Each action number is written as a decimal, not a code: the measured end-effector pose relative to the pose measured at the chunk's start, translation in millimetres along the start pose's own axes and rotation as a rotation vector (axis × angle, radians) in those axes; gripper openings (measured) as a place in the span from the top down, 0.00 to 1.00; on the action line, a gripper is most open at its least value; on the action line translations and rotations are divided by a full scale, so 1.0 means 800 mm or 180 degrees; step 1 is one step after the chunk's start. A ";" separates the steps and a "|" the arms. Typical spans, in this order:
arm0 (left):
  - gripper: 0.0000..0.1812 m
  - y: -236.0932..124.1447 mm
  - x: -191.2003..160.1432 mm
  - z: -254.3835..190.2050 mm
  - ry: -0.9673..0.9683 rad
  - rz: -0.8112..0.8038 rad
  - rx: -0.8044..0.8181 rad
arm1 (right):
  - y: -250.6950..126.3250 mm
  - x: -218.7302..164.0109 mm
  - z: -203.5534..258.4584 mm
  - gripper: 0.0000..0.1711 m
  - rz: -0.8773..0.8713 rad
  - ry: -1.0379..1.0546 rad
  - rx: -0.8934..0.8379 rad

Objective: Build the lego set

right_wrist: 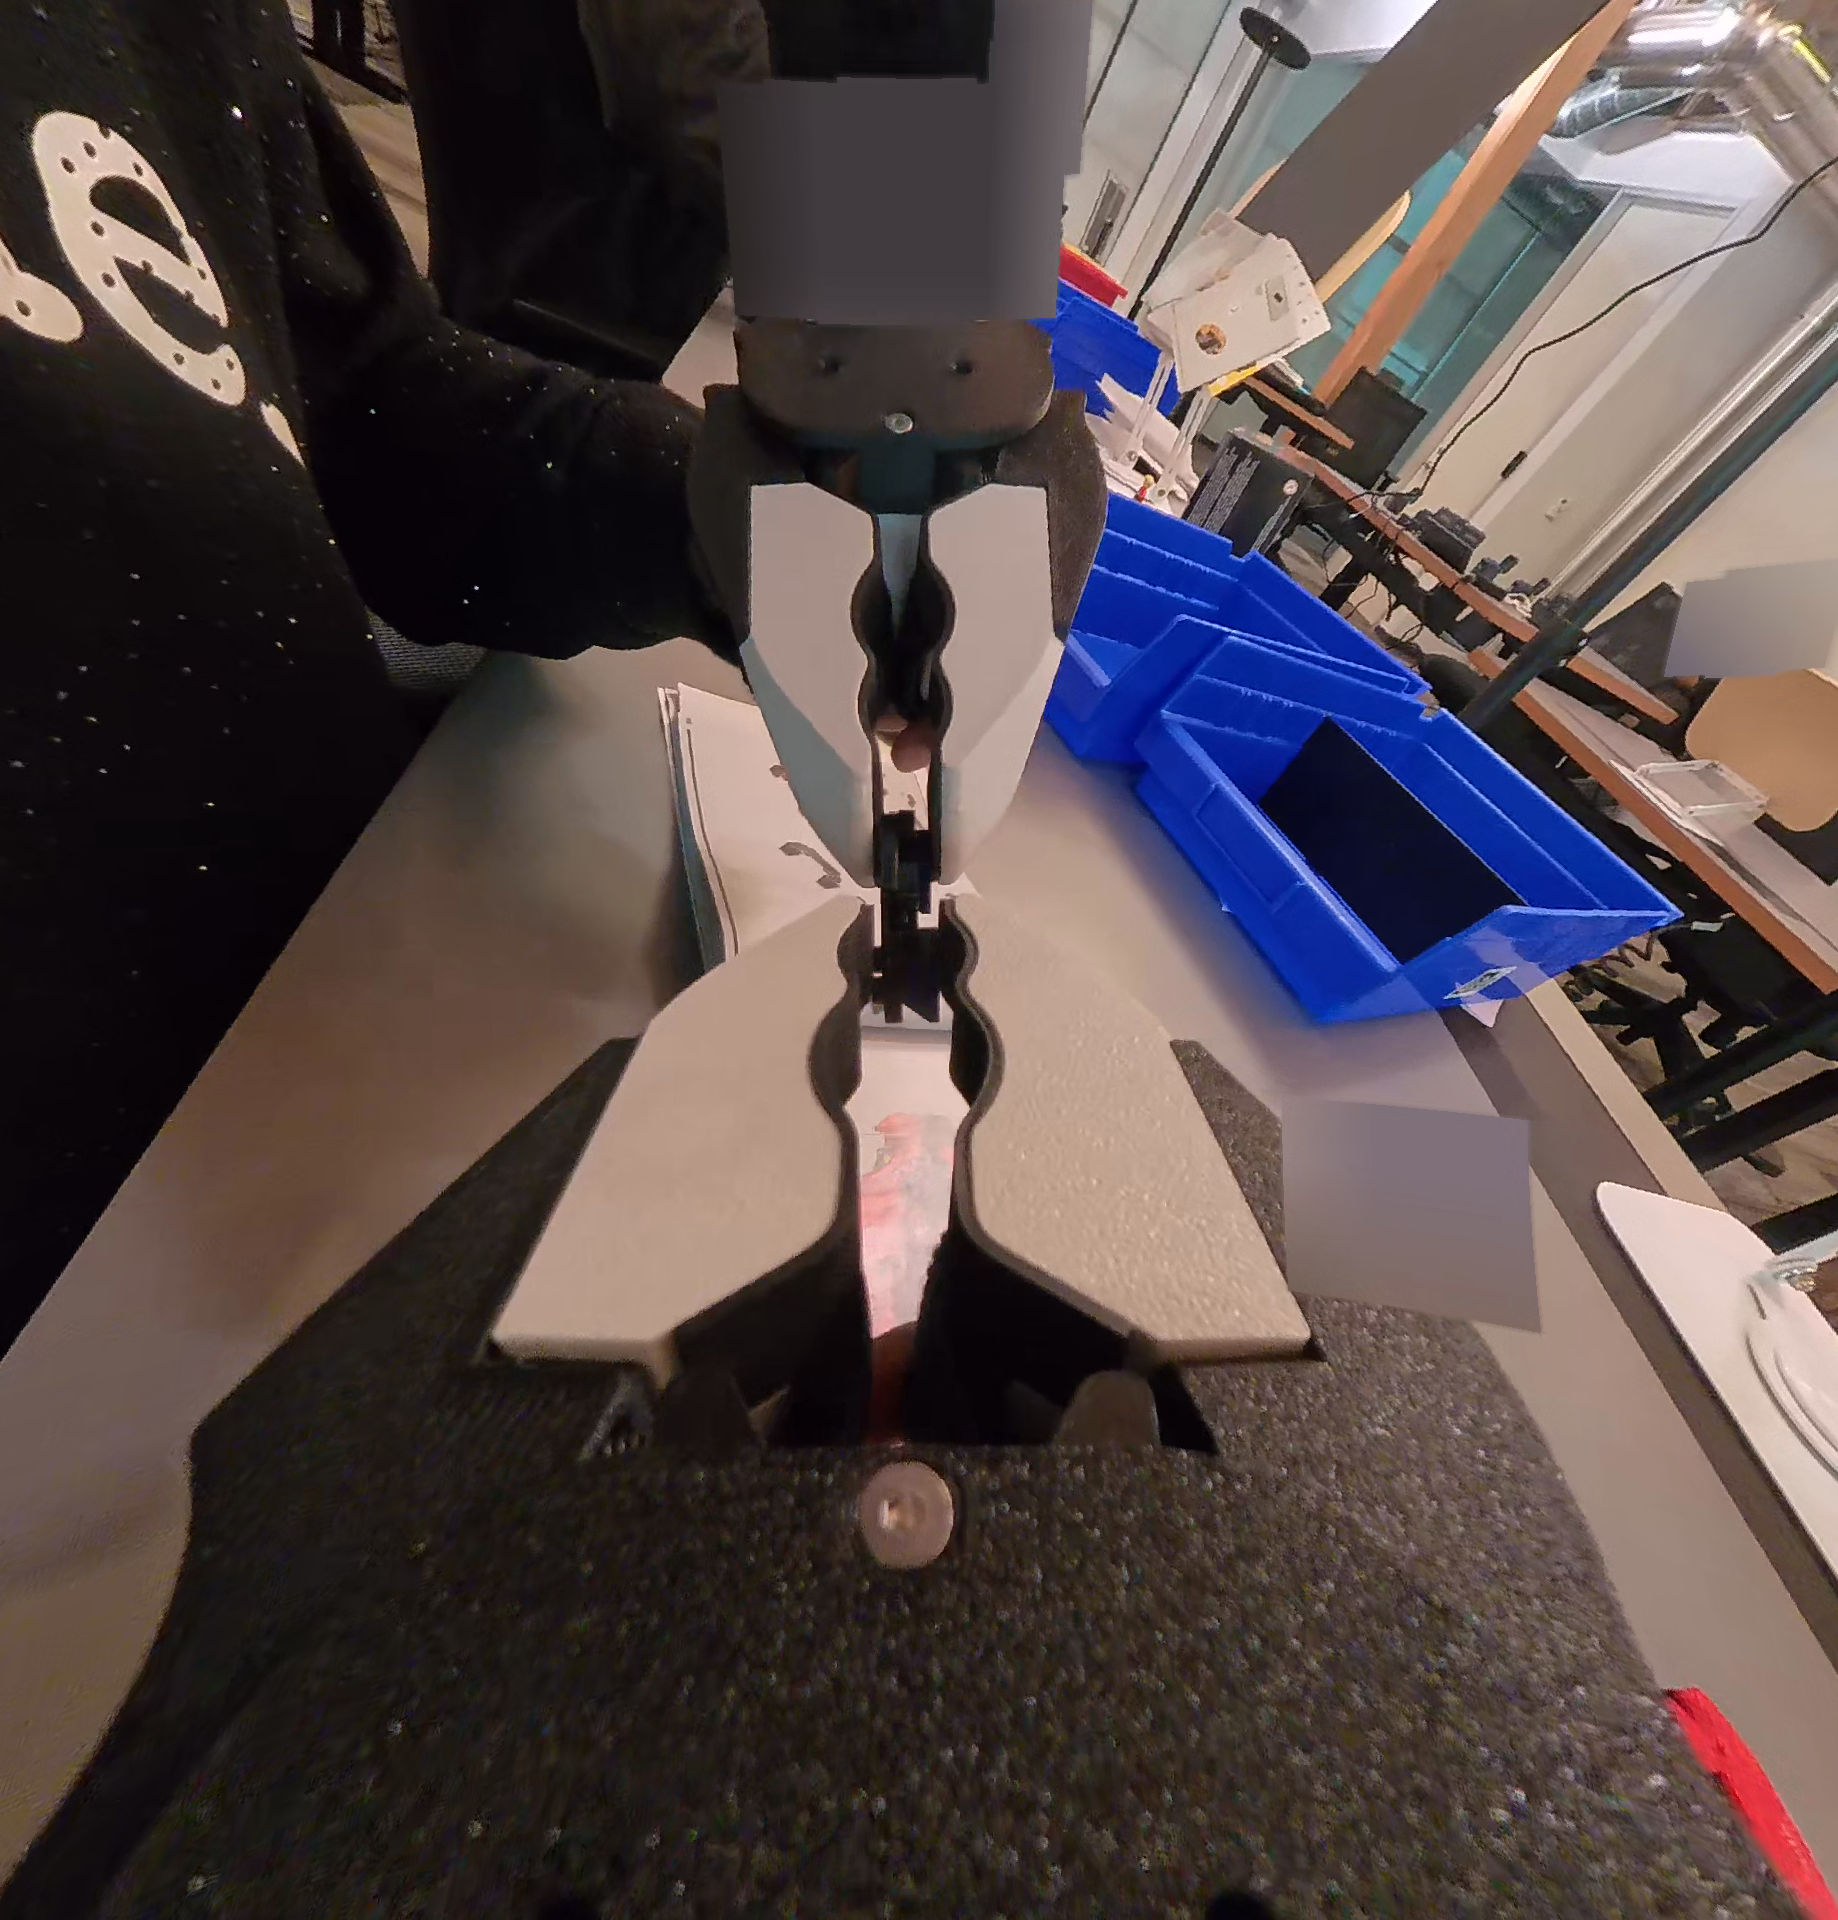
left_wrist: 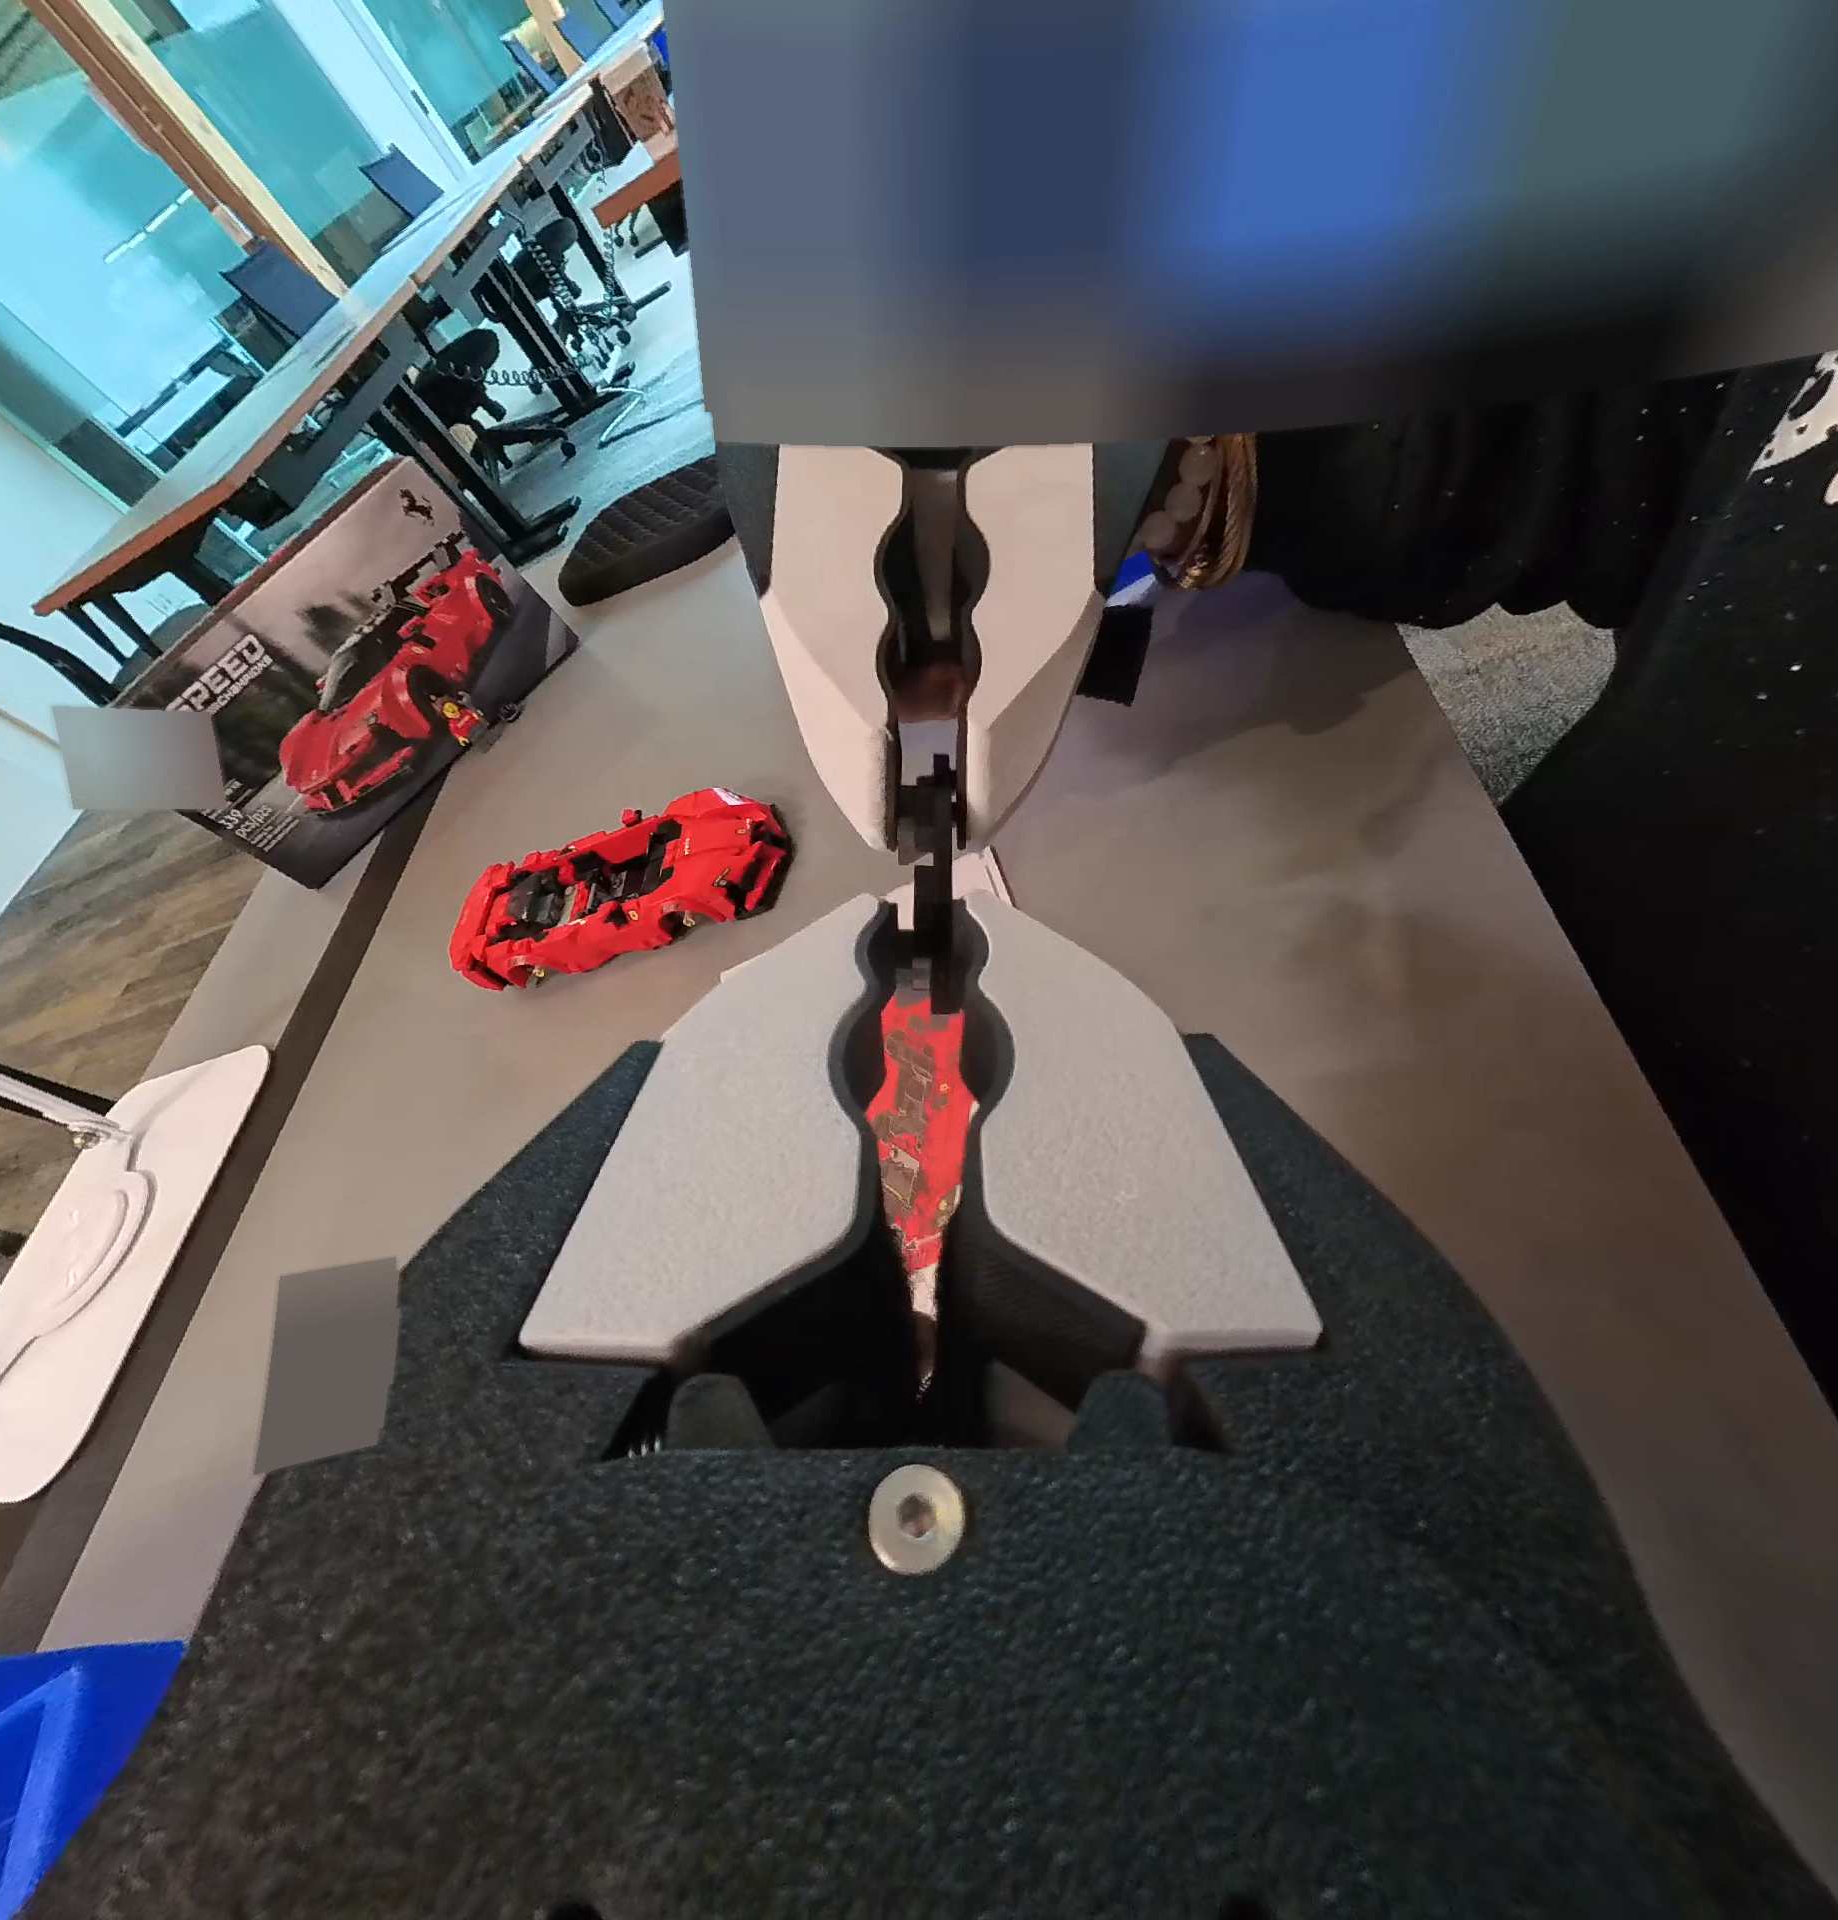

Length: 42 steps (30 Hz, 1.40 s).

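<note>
- Left wrist view is showing the left gripper (left_wrist: 920,925) pointing forward, its pale grey, matte, wavy-edged fingers (left_wrist: 728,1132) closing on the near end of a small black lego assembly (left_wrist: 930,883).
- Facing it tip to tip, the right gripper (left_wrist: 930,831) is pinching the far end of the same knobbly black piece, so both pairs of jaws are clamping it above the table (left_wrist: 1258,935).
- Beyond the jaws to the left, a glossy red lego car (left_wrist: 624,883) is lying on the smooth grey top, with the printed cardboard box (left_wrist: 375,675) farther off.
- Under the jaws an instruction booklet (right_wrist: 749,821) is lying flat (red print is showing through the gap).
- Right of the right gripper's jaws, blue plastic bins (right_wrist: 1414,831) are sitting.
</note>
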<state>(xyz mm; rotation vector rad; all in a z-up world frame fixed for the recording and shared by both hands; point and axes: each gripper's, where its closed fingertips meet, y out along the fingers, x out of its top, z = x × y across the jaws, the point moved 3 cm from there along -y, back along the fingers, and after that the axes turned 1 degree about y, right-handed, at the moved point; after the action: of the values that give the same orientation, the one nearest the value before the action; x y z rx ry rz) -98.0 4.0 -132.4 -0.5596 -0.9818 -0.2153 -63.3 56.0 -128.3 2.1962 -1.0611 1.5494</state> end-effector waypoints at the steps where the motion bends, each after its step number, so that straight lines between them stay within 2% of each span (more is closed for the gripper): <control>1: 0.95 0.000 0.000 0.000 0.0004 0.0017 -0.0010 | 0.001 0.000 0.001 0.93 0.0004 0.0018 0.0012; 9: 0.94 0.000 0.002 -0.001 0.0097 0.0025 0.0028 | -0.001 0.002 -0.001 0.93 -0.0043 0.0014 -0.0005; 15: 0.88 -0.006 0.003 0.007 0.0142 -0.0007 0.0151 | -0.002 0.003 -0.002 0.93 -0.0084 0.0037 -0.0010; 29: 0.94 -0.005 0.008 0.004 0.0546 0.0174 0.0239 | -0.002 -0.008 -0.008 0.94 0.0085 0.0190 -0.0060; 42: 0.97 0.002 0.002 0.002 0.0539 0.0397 0.0130 | 0.000 -0.010 -0.006 0.94 0.0147 0.0215 -0.0028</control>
<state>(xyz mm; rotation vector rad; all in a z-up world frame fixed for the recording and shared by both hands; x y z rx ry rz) -97.4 6.3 -131.0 -0.5540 -0.7828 -0.1287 -68.4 62.3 -133.6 2.1119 -1.1033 1.6230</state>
